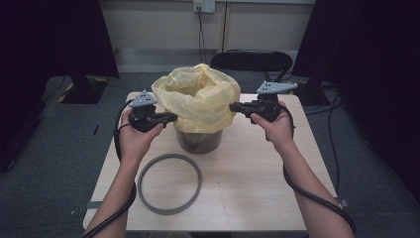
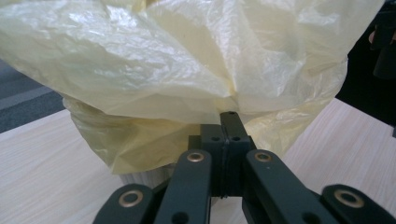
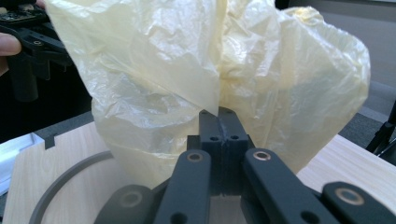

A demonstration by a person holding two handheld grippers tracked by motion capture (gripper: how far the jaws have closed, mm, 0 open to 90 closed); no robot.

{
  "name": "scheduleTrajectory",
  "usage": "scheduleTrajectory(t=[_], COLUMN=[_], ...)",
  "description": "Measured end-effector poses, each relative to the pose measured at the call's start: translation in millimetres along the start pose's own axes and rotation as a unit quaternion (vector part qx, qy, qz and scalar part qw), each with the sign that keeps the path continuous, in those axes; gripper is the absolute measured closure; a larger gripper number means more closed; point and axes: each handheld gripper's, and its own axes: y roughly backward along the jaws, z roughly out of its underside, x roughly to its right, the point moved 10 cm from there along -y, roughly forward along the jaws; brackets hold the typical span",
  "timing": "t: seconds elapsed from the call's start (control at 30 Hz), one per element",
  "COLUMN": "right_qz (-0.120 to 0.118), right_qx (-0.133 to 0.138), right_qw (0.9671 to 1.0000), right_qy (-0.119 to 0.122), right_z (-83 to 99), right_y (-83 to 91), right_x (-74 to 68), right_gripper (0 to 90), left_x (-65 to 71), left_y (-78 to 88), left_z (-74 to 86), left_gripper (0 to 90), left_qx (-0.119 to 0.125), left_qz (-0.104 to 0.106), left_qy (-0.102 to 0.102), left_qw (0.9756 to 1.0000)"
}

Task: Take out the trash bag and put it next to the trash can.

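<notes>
**Both grippers pinching the bag, liner half off the bin**

Taking the bin (image 1: 199, 141) as my landmark, I went from left to right. In front of it and to its left, a grey ring (image 1: 169, 184) lay flat on the table (image 1: 247, 168), well clear of the bin and touched by nothing. I judged it to be the hoop that clamps a liner to the rim, so that step looked done.

At the bin's left side, my left gripper (image 1: 171, 118) had its jaws fully closed, with a fold of the yellow bag (image 1: 198, 96) nipped between the tips. In the left gripper view the pads (image 2: 232, 122) met with only thin film between them, and the bag (image 2: 187, 70) ballooned above and beyond them.

The bag itself sat in and over the bin, its skirt draped down the outside of the rim and its mouth bunched up open above.

At the bin's right side, my right gripper (image 1: 235, 106) was shut just as tightly on the opposite edge of the bag. The right gripper view showed the film (image 3: 210, 84) gathered into a crease that ran straight into the closed tips (image 3: 219, 119).

I reckoned the work was about midway: ring off, both edges gripped, the bag puffed up. What remained, as I judged it, was to free the skirt from the rim, lift the bag clear of the bin and gather its mouth.
</notes>
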Motion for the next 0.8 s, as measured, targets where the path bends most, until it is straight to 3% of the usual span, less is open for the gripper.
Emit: scheduleTrajectory(t=[0.47,0.8], right_qz=[0.002,0.009], right_qx=[0.002,0.003], right_qw=[1.0,0.9999], right_qy=[0.007,0.013], right_z=[-18.3,-26.2], right_y=[4.3,4.3], right_x=[-6.8,-9.7], right_gripper=[90.0,90.0], left_x=[5.4,1.5], left_y=[6.5,8.2], left_z=[-18.6,-25.8], left_gripper=[90.0,90.0], left_qx=[0.004,0.011], left_qz=[-0.015,-0.031], left_qy=[-0.017,-0.015], left_qw=[0.9997,0.9993])
